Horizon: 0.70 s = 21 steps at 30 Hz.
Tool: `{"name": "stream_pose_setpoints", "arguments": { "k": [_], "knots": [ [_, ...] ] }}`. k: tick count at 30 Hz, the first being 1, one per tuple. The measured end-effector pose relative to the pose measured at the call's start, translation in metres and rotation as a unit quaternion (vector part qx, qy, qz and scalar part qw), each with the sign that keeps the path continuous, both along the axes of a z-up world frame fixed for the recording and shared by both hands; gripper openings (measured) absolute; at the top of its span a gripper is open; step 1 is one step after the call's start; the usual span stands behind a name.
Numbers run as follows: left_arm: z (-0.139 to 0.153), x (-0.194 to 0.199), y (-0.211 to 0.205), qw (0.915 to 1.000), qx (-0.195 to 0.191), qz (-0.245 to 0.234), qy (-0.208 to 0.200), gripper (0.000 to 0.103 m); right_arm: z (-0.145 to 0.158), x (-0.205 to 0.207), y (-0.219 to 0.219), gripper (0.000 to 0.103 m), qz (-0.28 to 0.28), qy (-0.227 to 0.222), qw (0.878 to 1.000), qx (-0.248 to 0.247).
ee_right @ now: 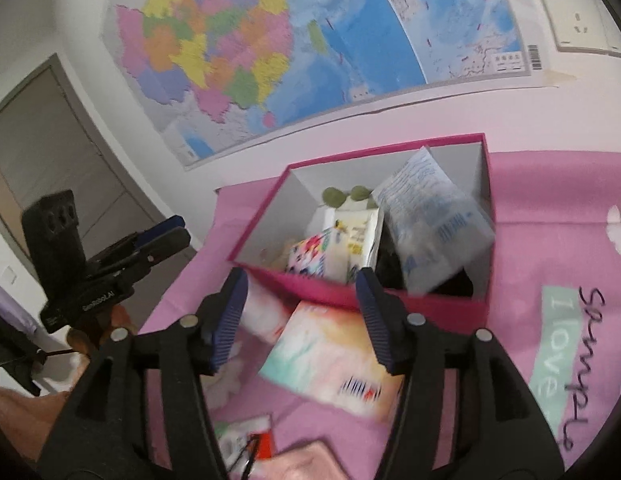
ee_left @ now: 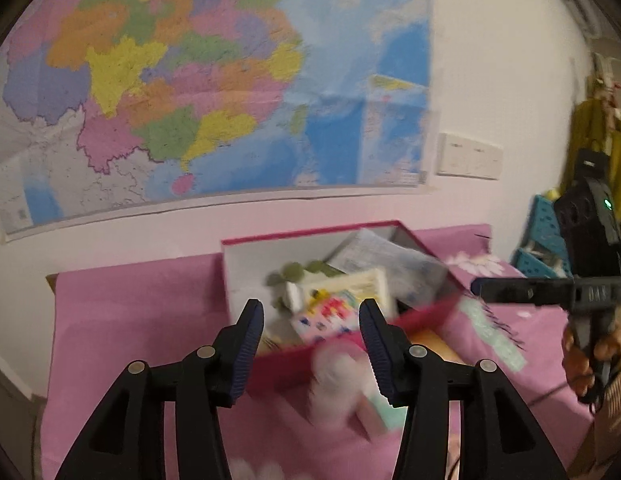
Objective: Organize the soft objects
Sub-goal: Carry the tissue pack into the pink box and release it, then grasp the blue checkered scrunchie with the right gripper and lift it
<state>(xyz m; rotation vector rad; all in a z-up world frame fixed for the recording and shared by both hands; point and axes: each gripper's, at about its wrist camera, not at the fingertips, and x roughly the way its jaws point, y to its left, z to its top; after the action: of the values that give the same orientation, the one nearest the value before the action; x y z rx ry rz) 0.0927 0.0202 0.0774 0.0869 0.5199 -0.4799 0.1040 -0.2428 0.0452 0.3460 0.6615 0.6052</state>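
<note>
Both grippers, left gripper [ee_left: 311, 350] and right gripper [ee_right: 300, 316], are hovering open and empty. Tissue pack [ee_right: 330, 364] is lying at six o'clock of the pink box [ee_right: 390, 300], probably awaiting boxing.

Motion blur smears the pale pack [ee_left: 342, 384] lying between the left tongs [ee_left: 311, 354], so its print cannot be read, and the tongs' arms cover its edges. Past the tongs, the packets [ee_left: 338, 300] in the box [ee_left: 278, 364] are blurred into each other; what the green discs [ee_left: 290, 272] belong to cannot be told. Between the right tongs [ee_right: 301, 322] the tissue pack [ee_right: 330, 360] is blurred too, its right end hidden behind a finger. Below these tongs, a small red-and-white item [ee_right: 246, 436] and a pink thing [ee_right: 306, 464] are cut off by the frame's bottom edge. The dark shape [ee_right: 426, 276] deep in the box is too shadowed to identify.
</note>
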Motion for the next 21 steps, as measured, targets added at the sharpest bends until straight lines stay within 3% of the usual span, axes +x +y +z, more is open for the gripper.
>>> {"name": "stream_pose_setpoints", "arguments": {
  "k": [9, 15, 21],
  "knots": [
    [-0.03, -0.066, -0.031, 0.9956, 0.005, -0.089, 0.029, 0.051, 0.004, -0.078, -0.023, 0.059, 0.009, 0.018, 0.998, 0.051],
    [-0.054, -0.09, -0.052, 0.9883, 0.001, -0.138, 0.065, 0.051, -0.01, -0.127, -0.02, 0.059, 0.001, 0.052, 0.999, 0.002],
    [-0.076, -0.099, -0.07, 0.9845, 0.025, -0.151, 0.085, 0.051, -0.051, -0.157, -0.011, 0.059, -0.017, 0.118, 0.99, -0.078]
  ]
}}
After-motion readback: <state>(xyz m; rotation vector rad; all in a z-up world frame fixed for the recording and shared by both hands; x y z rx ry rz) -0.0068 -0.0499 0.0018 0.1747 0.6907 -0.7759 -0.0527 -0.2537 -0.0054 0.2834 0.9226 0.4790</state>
